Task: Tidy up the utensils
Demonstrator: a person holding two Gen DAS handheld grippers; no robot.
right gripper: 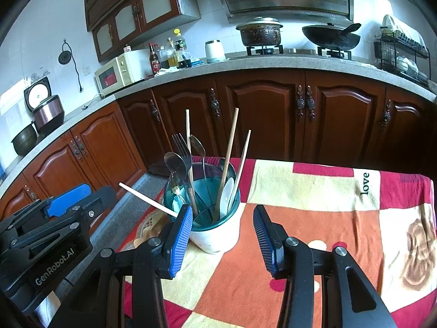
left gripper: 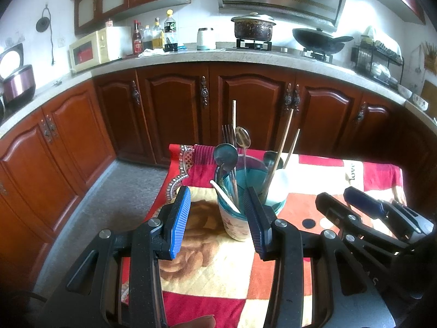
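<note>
A white cup with a teal rim (left gripper: 237, 225) (right gripper: 215, 236) stands on the blanket-covered table (left gripper: 207, 268) (right gripper: 300, 191). Upright in it are a fork (right gripper: 180, 143), metal spoons (left gripper: 225, 155), wooden chopsticks (right gripper: 230, 147) and a white stick (right gripper: 147, 198) that leans out to the left. My left gripper (left gripper: 217, 194) (right gripper: 98, 191) is open, just short of the cup on its left side, with nothing held. The right gripper (right gripper: 222, 210) (left gripper: 334, 195) is also open, near the cup's right front, and does not grip it.
The table's left edge drops to a grey floor (left gripper: 117, 191). Dark wooden cabinets (right gripper: 267, 114) and a stone counter with a microwave (left gripper: 92, 47), bottles, a pot (right gripper: 260, 34) and a wok run behind. A fingertip (left gripper: 202, 322) shows at the bottom edge.
</note>
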